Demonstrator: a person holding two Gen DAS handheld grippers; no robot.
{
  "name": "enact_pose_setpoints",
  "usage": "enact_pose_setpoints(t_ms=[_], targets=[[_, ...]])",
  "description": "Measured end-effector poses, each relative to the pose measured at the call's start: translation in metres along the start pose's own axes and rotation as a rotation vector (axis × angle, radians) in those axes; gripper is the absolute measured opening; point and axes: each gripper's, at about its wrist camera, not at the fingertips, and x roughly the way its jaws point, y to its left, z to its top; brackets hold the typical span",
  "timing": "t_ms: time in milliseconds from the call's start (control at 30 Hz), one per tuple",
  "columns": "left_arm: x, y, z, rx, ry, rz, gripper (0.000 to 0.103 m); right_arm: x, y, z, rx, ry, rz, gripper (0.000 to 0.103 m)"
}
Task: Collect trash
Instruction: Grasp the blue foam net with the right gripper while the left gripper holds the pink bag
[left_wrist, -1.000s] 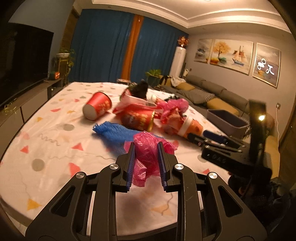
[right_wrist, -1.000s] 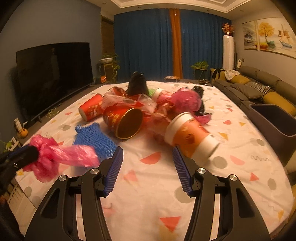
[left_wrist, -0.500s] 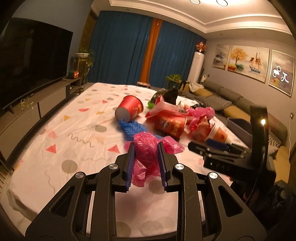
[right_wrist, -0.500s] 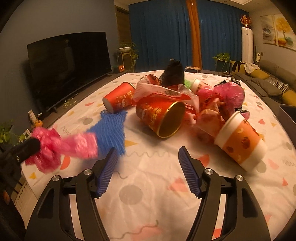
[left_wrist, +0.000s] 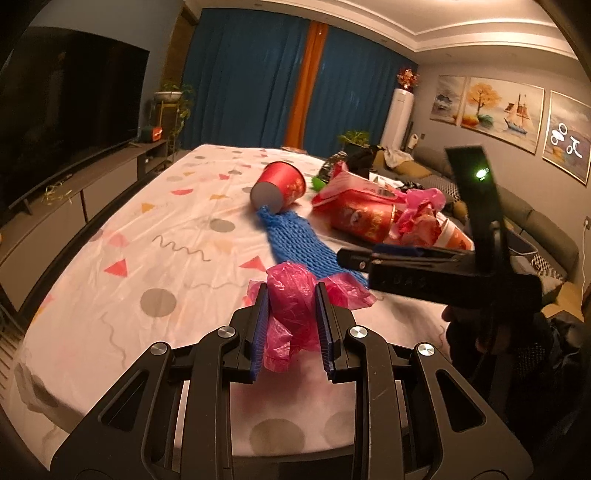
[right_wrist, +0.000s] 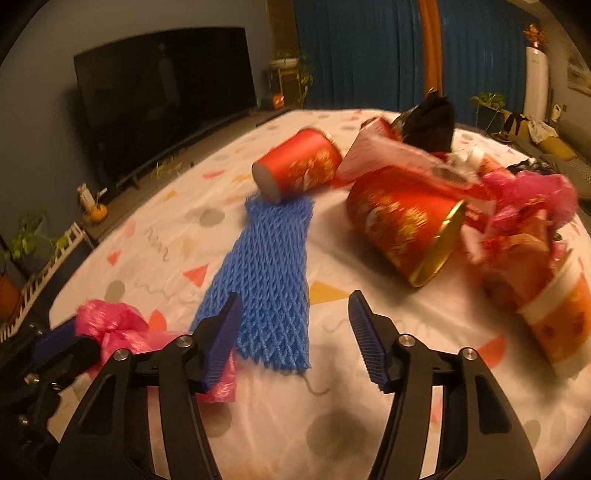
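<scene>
My left gripper (left_wrist: 290, 317) is shut on a crumpled pink plastic bag (left_wrist: 293, 306) and holds it over the near edge of the table. The bag also shows at the lower left of the right wrist view (right_wrist: 110, 325). My right gripper (right_wrist: 293, 325) is open and empty, low over the near end of a blue foam net (right_wrist: 269, 273). In the left wrist view the right gripper (left_wrist: 351, 258) reaches in from the right above the net (left_wrist: 295, 240). Trash lies beyond: a red paper cup (right_wrist: 299, 168), a red and gold can (right_wrist: 406, 229), an orange cup (right_wrist: 557, 317).
The table has a white cloth with coloured shapes (left_wrist: 147, 236). A pile of pink and red wrappers (right_wrist: 524, 206) and a black bag (right_wrist: 432, 122) lie at the far right. A TV (right_wrist: 166, 99) stands at the left, a sofa (left_wrist: 535, 221) at the right.
Both grippers have swung to the left along the table. My right gripper now hovers over the blue net instead of bare cloth. The left gripper still holds the pink bag.
</scene>
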Motion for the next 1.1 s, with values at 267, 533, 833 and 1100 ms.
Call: enact_pose_setpoints(t_ms=[267,533,833,1100], targets=[[0.004,0.008,-0.001,-0.016,0.007,0.011,0.023,0.019,0.01,0.0,-0.01,0.1,0.036,0.049],[-0.001,0.007,0.001,-0.024,-0.001,0.022,0.023,0.016,0.03,-0.005,-0.108,0.094,0.035,0.01],[-0.009,0.006,0.006,-0.032,-0.021,0.041,0.023,-0.029,0.016,-0.014,-0.149,-0.029,-0.023,0.006],[-0.011,-0.013,0.022,-0.015,-0.056,0.035,0.023,-0.093,-0.005,-0.016,-0.145,-0.186,-0.076,0.006]])
